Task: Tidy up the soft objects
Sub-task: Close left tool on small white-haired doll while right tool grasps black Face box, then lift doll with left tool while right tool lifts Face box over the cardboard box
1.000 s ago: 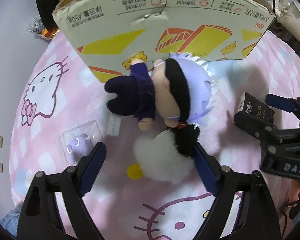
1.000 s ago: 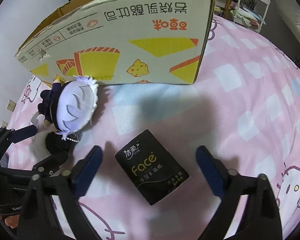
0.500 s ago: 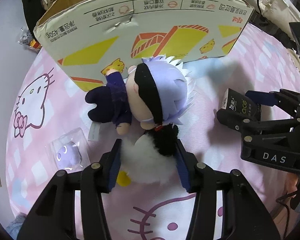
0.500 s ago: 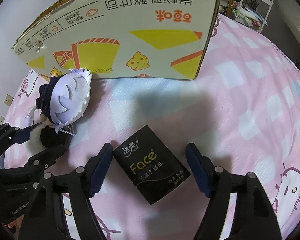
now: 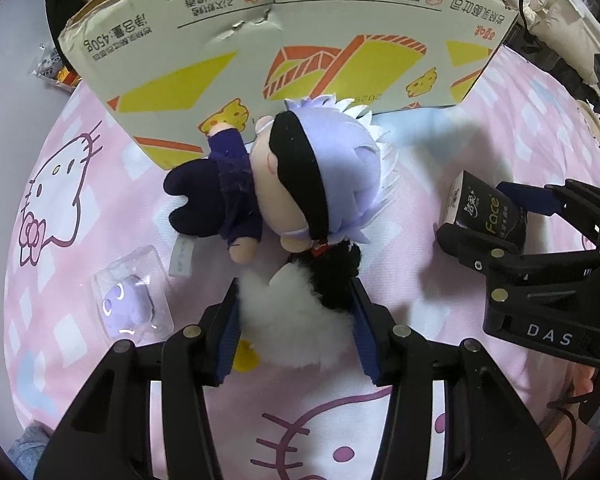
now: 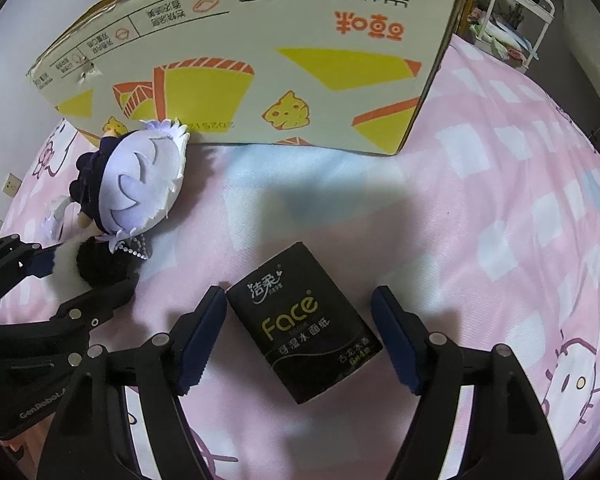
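One plush doll (image 5: 300, 184) is lying beside one cardboard box (image 5: 284, 40) on the bed (image 6: 500, 200). Left gripper (image 5: 296, 320) fingers are squeezing one white-and-black pompom (image 5: 292, 320); right gripper (image 6: 300, 328) fingers are standing apart around one black tissue pack (image 6: 304, 324).

The doll (image 5: 300, 184) lies on the bedspread (image 5: 80, 208) against the cardboard box (image 5: 284, 40). The tissue pack (image 6: 304, 320) lies to its right, the packaged toy (image 5: 128, 304) to its left.
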Tool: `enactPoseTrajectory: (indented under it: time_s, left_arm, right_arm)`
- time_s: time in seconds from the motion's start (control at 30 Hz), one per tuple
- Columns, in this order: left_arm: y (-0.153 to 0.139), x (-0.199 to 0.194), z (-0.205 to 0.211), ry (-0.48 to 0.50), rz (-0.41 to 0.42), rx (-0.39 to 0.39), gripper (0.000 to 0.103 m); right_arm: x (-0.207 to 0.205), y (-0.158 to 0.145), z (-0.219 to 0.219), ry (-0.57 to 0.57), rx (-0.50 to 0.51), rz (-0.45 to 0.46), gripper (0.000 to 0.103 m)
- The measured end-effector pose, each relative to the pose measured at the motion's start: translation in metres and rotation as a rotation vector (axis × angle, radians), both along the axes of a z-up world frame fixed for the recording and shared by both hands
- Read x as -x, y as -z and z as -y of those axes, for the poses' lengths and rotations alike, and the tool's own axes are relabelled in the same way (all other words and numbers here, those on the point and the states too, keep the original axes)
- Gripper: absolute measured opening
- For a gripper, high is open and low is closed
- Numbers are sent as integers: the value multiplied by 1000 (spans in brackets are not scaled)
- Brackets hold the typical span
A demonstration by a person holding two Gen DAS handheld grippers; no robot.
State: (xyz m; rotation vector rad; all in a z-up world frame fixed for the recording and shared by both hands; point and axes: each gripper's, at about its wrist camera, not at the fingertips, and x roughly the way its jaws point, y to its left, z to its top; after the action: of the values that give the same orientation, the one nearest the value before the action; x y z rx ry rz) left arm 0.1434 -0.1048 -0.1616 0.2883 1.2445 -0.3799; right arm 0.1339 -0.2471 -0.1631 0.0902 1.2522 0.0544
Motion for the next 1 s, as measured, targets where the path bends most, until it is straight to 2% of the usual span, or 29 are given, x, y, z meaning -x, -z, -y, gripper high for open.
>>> enactPoseTrajectory:
  time_s: [0.2,0.47,0.6,0.83,1.0]
  left_arm:
    - [6,-1,3,9,-7,2,43]
    - [14,-1,6,5,-23,3,43]
    - [17,0,7,10,-17,3,37]
    - [12,4,2,12,-21,19,32]
    - [-1,12,0,13,0,42,32]
  right_arm:
    - [-3,3,5,-4,7,-2,76]
    - [-1,2,6,-12,23,0,76]
    - [0,3,2,-13,29,3,76]
    - [6,1,-10,-20,81,11,74]
    - [8,-3,-16,-9,65,14,70]
